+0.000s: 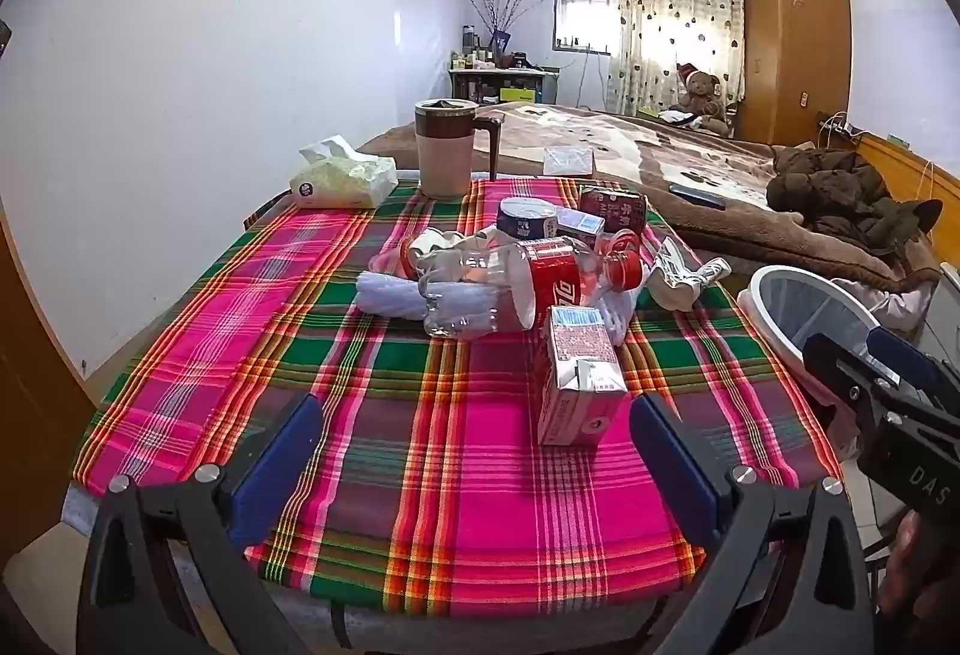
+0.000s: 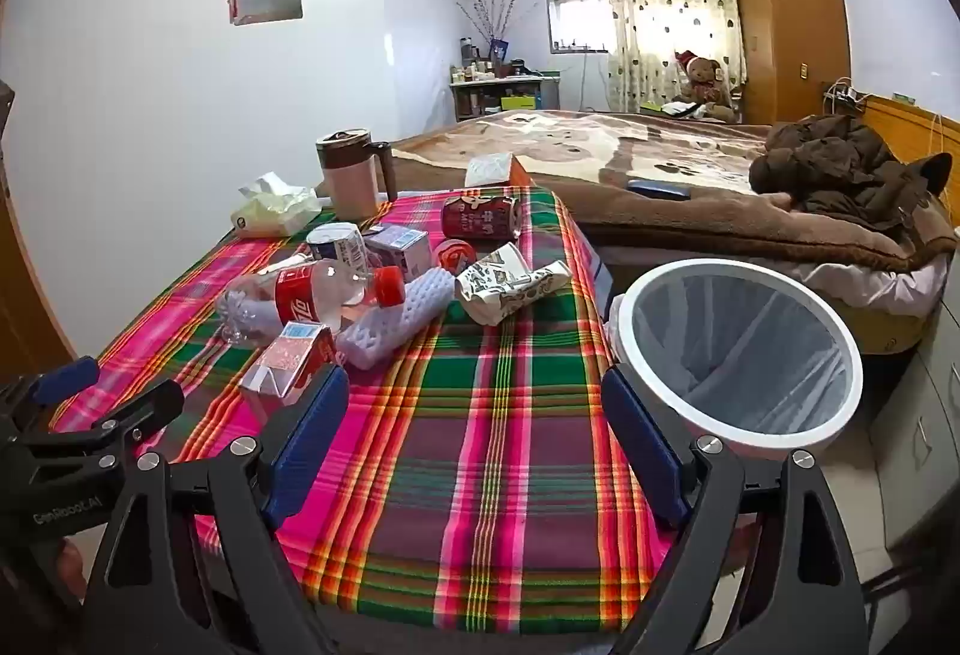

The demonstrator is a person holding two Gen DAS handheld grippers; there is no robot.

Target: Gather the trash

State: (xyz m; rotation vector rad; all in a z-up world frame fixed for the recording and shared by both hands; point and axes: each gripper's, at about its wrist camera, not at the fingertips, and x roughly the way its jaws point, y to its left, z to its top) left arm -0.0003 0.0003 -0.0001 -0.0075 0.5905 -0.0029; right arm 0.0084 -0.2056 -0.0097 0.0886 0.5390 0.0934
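Trash lies in a pile on the plaid-covered table [image 1: 420, 475]: an empty cola bottle [image 1: 510, 283] [image 2: 300, 298], a pink drink carton [image 1: 576, 379] [image 2: 288, 361], a crumpled paper cup [image 2: 510, 283] [image 1: 678, 277], a red can [image 2: 480, 217] [image 1: 612, 208], a white ribbed foam piece [image 2: 402, 319], a small white tub [image 2: 336, 244] and a small box [image 2: 402, 244]. A white bin with a liner [image 2: 738, 349] [image 1: 804, 313] stands off the table's right edge. My left gripper [image 1: 477, 451] is open, just short of the carton. My right gripper [image 2: 474, 427] is open and empty over the table's near part, beside the bin.
A brown lidded mug [image 1: 447, 147] and a tissue pack [image 1: 345, 181] stand at the table's far end. A bed with a brown blanket [image 2: 660, 162], a tissue box [image 2: 495, 170], dark clothes [image 2: 840, 162] and a phone lies beyond. A wardrobe [image 2: 786, 6] is at the back right.
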